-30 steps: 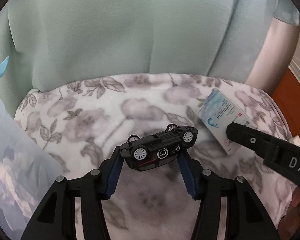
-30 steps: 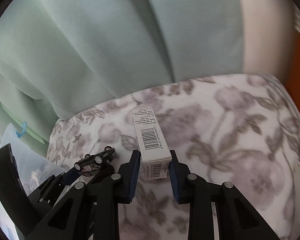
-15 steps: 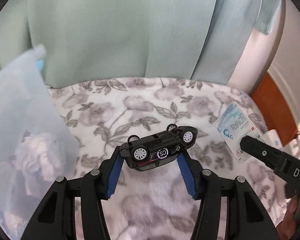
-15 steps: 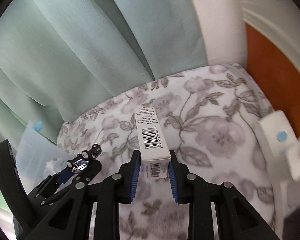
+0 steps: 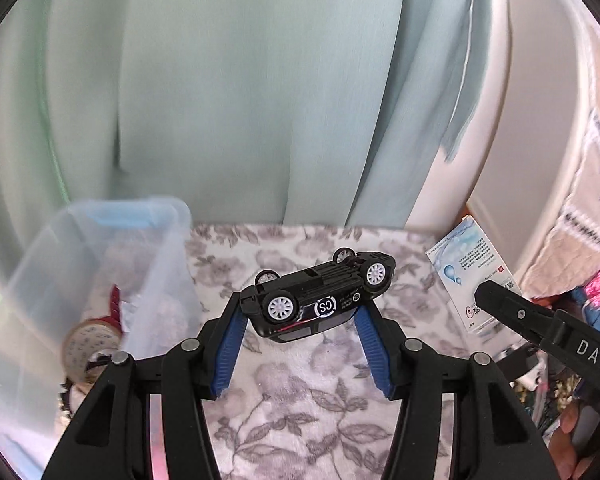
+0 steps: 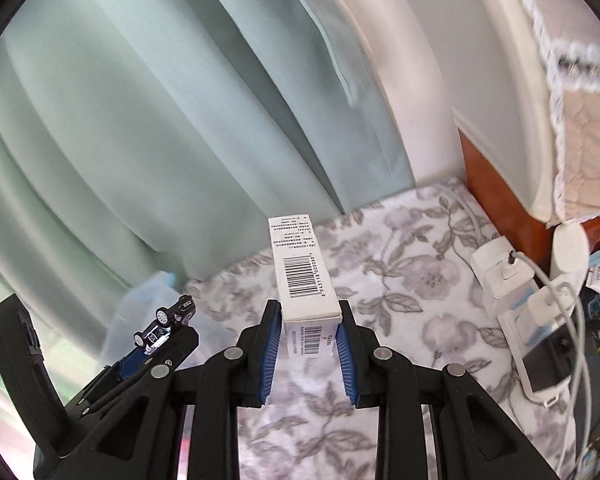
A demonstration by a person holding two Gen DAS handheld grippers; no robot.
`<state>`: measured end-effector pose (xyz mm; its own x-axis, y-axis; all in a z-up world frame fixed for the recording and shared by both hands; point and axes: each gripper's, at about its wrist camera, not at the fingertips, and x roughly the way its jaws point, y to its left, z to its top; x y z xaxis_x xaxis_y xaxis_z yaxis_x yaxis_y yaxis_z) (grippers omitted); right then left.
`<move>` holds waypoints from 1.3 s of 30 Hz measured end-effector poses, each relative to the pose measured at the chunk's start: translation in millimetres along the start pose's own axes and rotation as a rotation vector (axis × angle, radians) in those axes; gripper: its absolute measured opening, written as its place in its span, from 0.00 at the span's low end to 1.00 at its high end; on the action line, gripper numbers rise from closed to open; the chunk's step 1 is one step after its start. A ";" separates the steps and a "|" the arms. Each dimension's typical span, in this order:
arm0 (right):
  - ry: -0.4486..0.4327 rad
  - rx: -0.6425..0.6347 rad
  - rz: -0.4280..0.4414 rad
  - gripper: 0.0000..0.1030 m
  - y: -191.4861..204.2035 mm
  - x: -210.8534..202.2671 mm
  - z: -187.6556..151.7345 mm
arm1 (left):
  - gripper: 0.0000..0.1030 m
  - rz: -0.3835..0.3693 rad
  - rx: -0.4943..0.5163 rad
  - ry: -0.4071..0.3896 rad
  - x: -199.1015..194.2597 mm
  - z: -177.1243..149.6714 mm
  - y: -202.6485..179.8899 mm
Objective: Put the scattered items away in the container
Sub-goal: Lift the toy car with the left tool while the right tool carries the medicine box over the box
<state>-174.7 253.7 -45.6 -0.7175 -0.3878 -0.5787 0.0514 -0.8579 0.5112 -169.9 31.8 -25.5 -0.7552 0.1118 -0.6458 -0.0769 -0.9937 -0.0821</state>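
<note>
Toy car (image 5: 316, 296) upside down, clamped between left gripper (image 5: 300, 316) pads above floral blanket (image 5: 300, 396); clear plastic bin (image 5: 100, 280) at left; right gripper (image 6: 307, 330) pinches small barcode carton (image 6: 304, 280)

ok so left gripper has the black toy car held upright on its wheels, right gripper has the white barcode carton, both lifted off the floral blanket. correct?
Not quite: the black toy car is upside down, its underside and white wheels facing up, as the left wrist view shows. The rest holds: the left gripper grips it, the right gripper clamps the white barcode carton, and both are off the floral blanket.
</note>
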 end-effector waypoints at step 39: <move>-0.282 -0.177 0.188 0.28 144.6 -159.0 2.9 | 0.55 -0.019 -0.150 -0.361 -195.5 26.0 72.9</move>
<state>-55.2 192.3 122.2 -0.8455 -0.4577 -0.2750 0.3024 -0.8350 0.4597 -44.8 -62.8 114.5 -0.9369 0.0923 -0.3371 -0.0172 -0.9755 -0.2193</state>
